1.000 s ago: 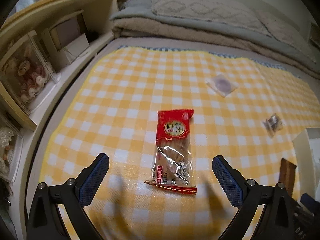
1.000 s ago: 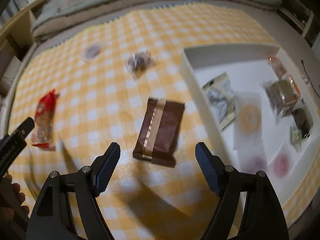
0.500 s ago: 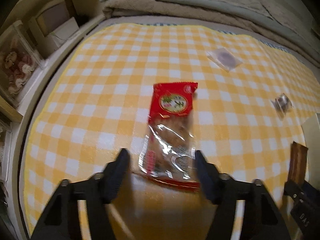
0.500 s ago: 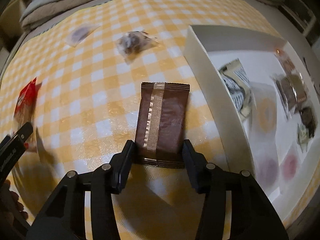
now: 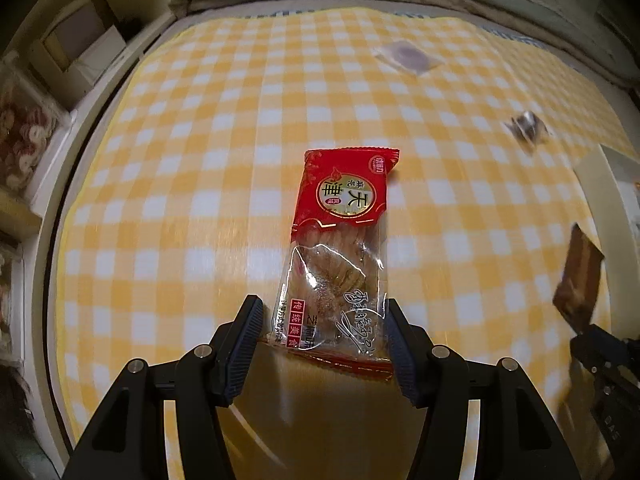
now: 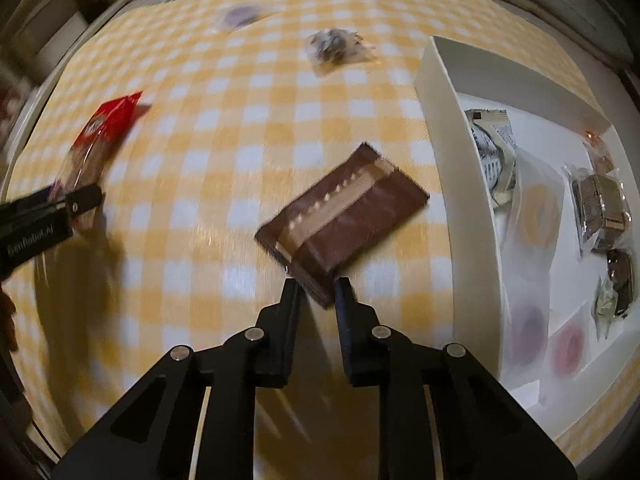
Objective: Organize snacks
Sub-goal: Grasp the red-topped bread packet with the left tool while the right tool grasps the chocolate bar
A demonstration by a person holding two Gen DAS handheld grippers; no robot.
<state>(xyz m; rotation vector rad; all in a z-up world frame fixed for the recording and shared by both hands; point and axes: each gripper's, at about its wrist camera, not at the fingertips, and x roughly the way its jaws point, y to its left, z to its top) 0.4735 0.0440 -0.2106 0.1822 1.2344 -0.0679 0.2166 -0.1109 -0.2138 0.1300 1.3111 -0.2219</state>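
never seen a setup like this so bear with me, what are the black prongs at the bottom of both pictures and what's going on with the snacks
The black prongs are hand-held grippers: a person carries one in each hand, and each has a wide-angle camera looking forward along its two fingers. That gives one picture per hand.

In the left hand's view, the left gripper has its fingers either side of a red and clear plastic pastry packet; they look close against it, though a firm grip can't be confirmed.

In the right hand's view, the right gripper pinches a corner of a flat brown foil wrapper.

Everything sits on a yellow and white checked cloth. Two small clear-wrapped snacks lie further back. On the right, a white open box already holds several wrapped snacks.
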